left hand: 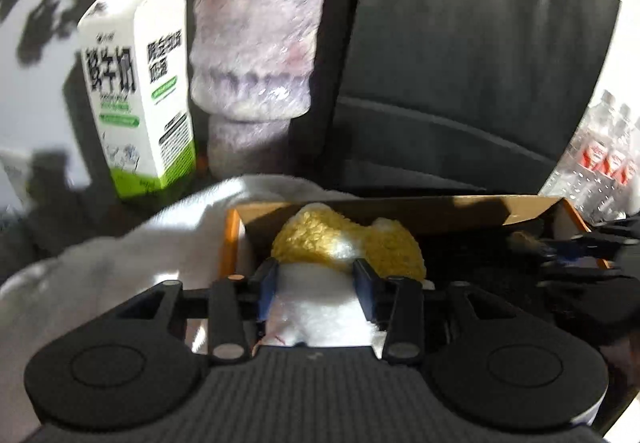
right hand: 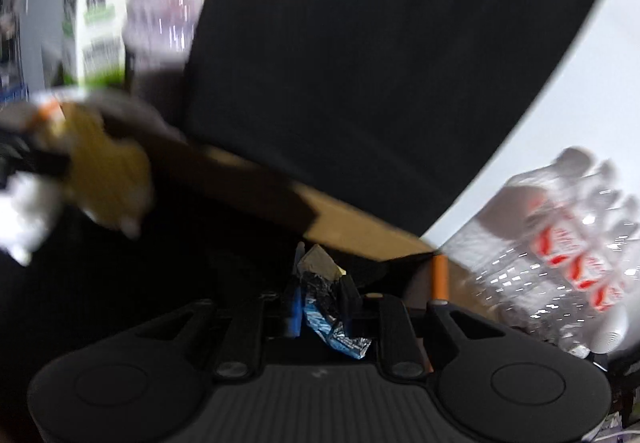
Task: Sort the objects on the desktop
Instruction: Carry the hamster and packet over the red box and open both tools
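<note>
Left wrist view. My left gripper [left hand: 316,283] has a plush toy [left hand: 348,243] between its fingers, yellow and white; the blue pads sit against the white part on both sides, so I read it as pinched. The toy hangs over the cardboard box [left hand: 400,209], at the box's left end. A white cloth [left hand: 132,255] lies against the box's left wall. Behind the box, to its left: a milk carton [left hand: 136,83], white and green, upright, and just beside it a pale purple planter [left hand: 256,55]. Directly behind the box stands a dark monitor [left hand: 472,43]. Off the box's right end, a pack of water bottles [left hand: 604,147].

Right wrist view (heavily blurred). My right gripper [right hand: 320,303] is pressed nearly together on a crumpled foil wrapper [right hand: 328,307], blue and silver, above the dark inside of the box [right hand: 352,219] near its right corner. The toy [right hand: 108,179] shows over the box's left end. The bottle pack [right hand: 560,243] sits beyond the right corner.
</note>
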A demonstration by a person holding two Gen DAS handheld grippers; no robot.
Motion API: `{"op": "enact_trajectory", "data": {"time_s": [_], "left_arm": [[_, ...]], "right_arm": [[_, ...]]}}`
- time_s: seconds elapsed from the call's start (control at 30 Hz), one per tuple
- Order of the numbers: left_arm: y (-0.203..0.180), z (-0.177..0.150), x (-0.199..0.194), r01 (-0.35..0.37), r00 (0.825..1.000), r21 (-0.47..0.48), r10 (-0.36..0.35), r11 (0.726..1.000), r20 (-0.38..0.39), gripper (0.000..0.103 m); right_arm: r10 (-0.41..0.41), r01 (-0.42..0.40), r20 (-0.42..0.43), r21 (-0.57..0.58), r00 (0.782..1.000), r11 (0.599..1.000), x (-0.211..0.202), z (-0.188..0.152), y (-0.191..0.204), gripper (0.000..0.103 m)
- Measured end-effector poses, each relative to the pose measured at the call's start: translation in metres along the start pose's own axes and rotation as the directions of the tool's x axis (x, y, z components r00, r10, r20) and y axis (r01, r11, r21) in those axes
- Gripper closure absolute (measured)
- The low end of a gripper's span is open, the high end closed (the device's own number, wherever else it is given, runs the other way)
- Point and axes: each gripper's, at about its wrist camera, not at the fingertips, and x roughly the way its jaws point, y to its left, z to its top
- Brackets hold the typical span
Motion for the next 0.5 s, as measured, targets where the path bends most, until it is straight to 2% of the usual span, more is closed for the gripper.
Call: {"op": "enact_trajectory", "data": {"time_s": [0.07, 0.1, 0.17, 0.23, 0.27, 0.3, 0.33, 0.4, 0.5], "left_arm": [[0.001, -0.002, 0.003, -0.015, 1.000, 0.028, 0.015, 0.999, 0.002, 0.043], [0.002, -0.001, 0.005, -0.014, 1.000, 0.035, 0.014, 0.999, -0.001, 0.037], [0.006, 0.000, 0.007, 0.027, 0.999, 0.028, -0.026, 0.999, -0.041, 0.033], [0.009, 0.004, 0.000, 0.029, 0.998, 0.001, -0.029, 1.000, -0.059, 0.033], [0.009, 0.006, -0.008, 0.023, 0.998, -0.007, -0.024, 1.000, -0.055, 0.033], [0.009, 0.010, -0.016, 0.014, 0.999, -0.009, -0.014, 1.000, -0.043, 0.030], [0.007, 0.012, -0.026, -0.005, 1.000, -0.007, 0.004, 1.000, -0.030, 0.025], [0.004, 0.016, -0.049, -0.037, 0.999, -0.009, 0.037, 0.999, -0.006, 0.024], [0.000, 0.018, -0.084, -0.039, 0.999, -0.021, 0.039, 0.999, -0.008, 0.024]], "right_arm": [[0.007, -0.007, -0.022, 0.011, 1.000, 1.000, 0.015, -0.002, 0.001, 0.086], [0.019, -0.018, -0.026, 0.030, 0.999, 0.999, 0.018, -0.003, 0.000, 0.081], [0.037, -0.035, -0.033, 0.055, 0.999, 0.998, 0.017, -0.005, -0.002, 0.075], [0.043, -0.039, -0.055, 0.074, 0.998, 0.996, 0.007, -0.005, -0.006, 0.059], [0.068, -0.063, -0.057, 0.093, 0.996, 0.994, -0.002, -0.006, -0.009, 0.047], [0.099, -0.094, -0.042, 0.108, 0.994, 0.990, -0.015, -0.007, -0.013, 0.040], [0.123, -0.119, -0.023, 0.120, 0.992, 0.986, -0.029, -0.008, -0.016, 0.038], [0.140, -0.139, 0.006, 0.143, 0.990, 0.980, -0.059, -0.010, -0.022, 0.032], [0.149, -0.154, 0.044, 0.152, 0.988, 0.976, -0.105, -0.017, -0.028, 0.026]]}}
